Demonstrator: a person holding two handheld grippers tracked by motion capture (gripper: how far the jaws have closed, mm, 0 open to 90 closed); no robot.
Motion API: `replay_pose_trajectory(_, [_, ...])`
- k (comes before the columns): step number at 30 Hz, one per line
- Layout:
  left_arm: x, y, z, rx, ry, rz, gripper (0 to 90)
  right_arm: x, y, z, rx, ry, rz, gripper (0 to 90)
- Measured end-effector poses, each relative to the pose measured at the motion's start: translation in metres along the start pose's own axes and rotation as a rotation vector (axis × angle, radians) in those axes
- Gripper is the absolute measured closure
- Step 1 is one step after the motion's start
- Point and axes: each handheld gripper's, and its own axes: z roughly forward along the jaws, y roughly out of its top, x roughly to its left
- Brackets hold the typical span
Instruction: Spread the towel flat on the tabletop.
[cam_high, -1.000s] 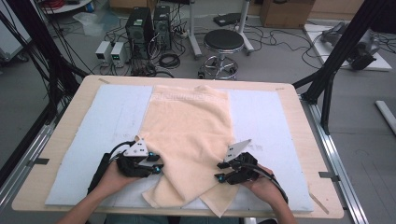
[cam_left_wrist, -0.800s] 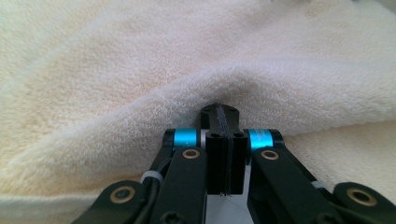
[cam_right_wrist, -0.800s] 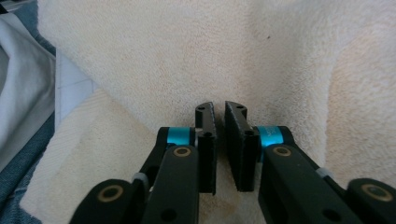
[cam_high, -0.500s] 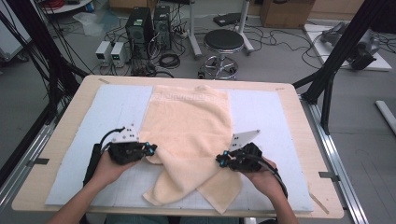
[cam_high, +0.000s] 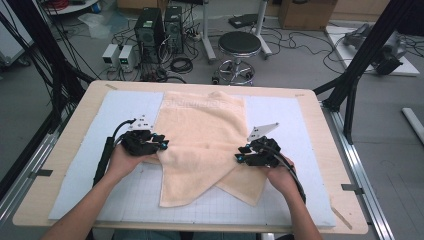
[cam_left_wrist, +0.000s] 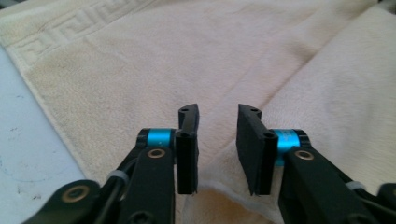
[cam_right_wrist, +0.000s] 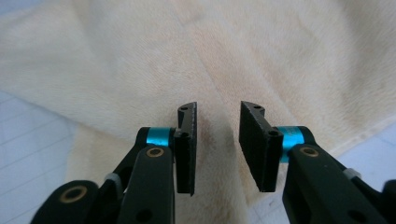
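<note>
A cream towel (cam_high: 205, 125) lies lengthwise on the mat, its near end folded in two overlapping flaps. My left gripper (cam_high: 162, 143) is at the towel's left edge, pointing inward. In the left gripper view its jaws (cam_left_wrist: 217, 116) stand apart over a fold of towel (cam_left_wrist: 140, 60); they have just been opening, and nothing is pinched between them. My right gripper (cam_high: 240, 159) is at the towel's right edge. Its jaws (cam_right_wrist: 217, 114) also stand apart, just opened, with towel (cam_right_wrist: 140, 60) under the gap and none of it clamped.
A pale gridded mat (cam_high: 120, 110) covers most of the wooden table (cam_high: 85, 107). Black frame posts (cam_high: 350, 85) stand at the table's right and left. Beyond the far edge are a round stool (cam_high: 240, 45), computer boxes (cam_high: 150, 30) and cables on the floor.
Both hands have moved up the table away from the near edge. The towel's near corners came with them and now lie folded inward, crossing each other.
</note>
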Motion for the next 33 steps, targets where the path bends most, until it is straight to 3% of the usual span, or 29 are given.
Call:
replay_pose_trajectory(5, [-0.012,0.002,-0.023,-0.031,-0.025,0.042,63.7,0.013,-0.003,-0.024,-0.053,0.010,-0.060,63.9])
replay_pose_trajectory(9, [-0.025,0.001,-0.033,-0.054,-0.079,0.061,63.0,0.023,-0.009,-0.033,-0.036,0.037,-0.109,64.5])
replay_pose_trajectory(13, [-0.039,-0.013,-0.019,0.021,-0.145,0.114,63.2,0.028,-0.019,-0.024,0.018,0.063,-0.124,64.2])
replay_pose_trajectory(17, [-0.044,-0.031,0.007,0.092,-0.188,0.099,62.5,0.031,-0.030,0.002,0.078,0.092,-0.122,57.4])
replay_pose_trajectory(19, [-0.046,-0.040,0.021,0.140,-0.205,0.099,59.1,0.034,-0.032,0.013,0.108,0.072,-0.141,57.2])
replay_pose_trajectory(22, [-0.048,-0.044,0.024,0.120,-0.191,0.119,59.0,0.034,-0.034,0.015,0.090,0.055,-0.153,66.0])
replay_pose_trajectory(23, [-0.049,-0.044,0.023,0.121,-0.174,0.132,62.2,0.034,-0.034,0.016,0.090,0.052,-0.146,69.9])
replay_pose_trajectory(25, [-0.050,-0.044,0.024,0.118,-0.169,0.120,68.4,0.034,-0.034,0.017,0.095,0.037,-0.161,75.8])
replay_pose_trajectory(28, [-0.056,-0.046,0.023,0.107,-0.166,0.141,80.7,0.038,-0.032,0.018,0.102,0.022,-0.169,80.1])
replay_pose_trajectory(30, [-0.060,-0.048,0.022,0.098,-0.145,0.151,84.3,0.038,-0.032,0.018,0.097,0.031,-0.160,82.2])
replay_pose_trajectory(33, [-0.059,-0.047,0.022,0.102,-0.150,0.141,85.5,0.033,-0.032,0.018,0.092,0.054,-0.138,83.6])
